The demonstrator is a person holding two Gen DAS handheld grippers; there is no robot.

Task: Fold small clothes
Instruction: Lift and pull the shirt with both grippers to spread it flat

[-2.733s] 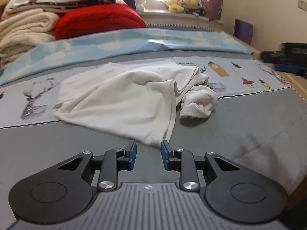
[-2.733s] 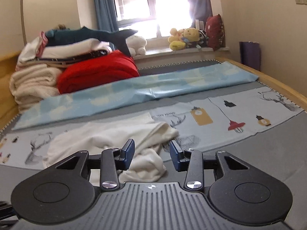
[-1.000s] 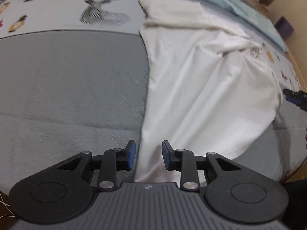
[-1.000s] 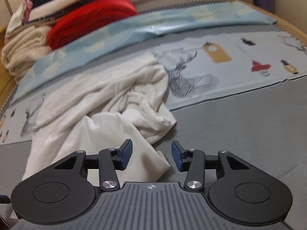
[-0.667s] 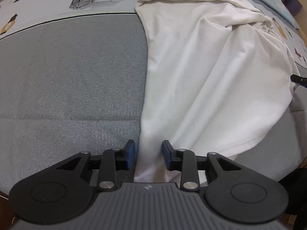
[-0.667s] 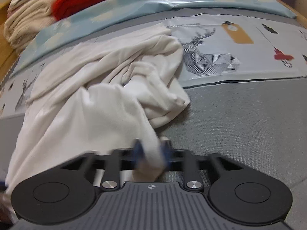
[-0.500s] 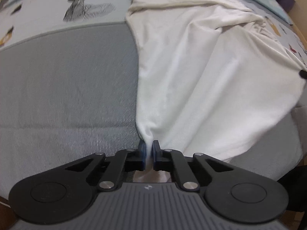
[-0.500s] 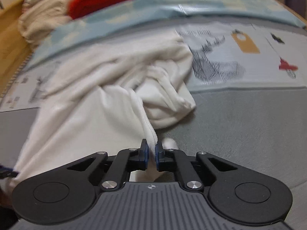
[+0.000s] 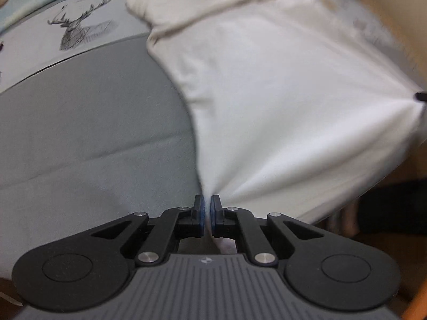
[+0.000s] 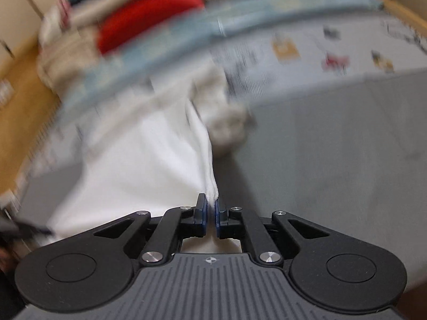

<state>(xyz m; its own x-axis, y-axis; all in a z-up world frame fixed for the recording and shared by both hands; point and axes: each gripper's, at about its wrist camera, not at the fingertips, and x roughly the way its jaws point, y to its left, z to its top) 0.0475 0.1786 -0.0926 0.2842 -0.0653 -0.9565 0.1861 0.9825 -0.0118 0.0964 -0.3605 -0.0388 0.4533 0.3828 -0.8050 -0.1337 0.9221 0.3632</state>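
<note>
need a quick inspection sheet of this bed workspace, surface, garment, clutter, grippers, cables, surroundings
surface: grey bed cover with a pale printed band showing a deer drawing; a light blue sheet lies beyond it.
job's things: white garment, pulled taut between two near corners; its far part is still bunched.
clutter: red blanket and a pile of folded cream linens at the far end, blurred.
grippers: left gripper shut on one garment corner; right gripper shut on another, jaws pinching cloth.
cables: nothing seen.
surroundings: wooden bed frame; the rest is too blurred to tell.
</note>
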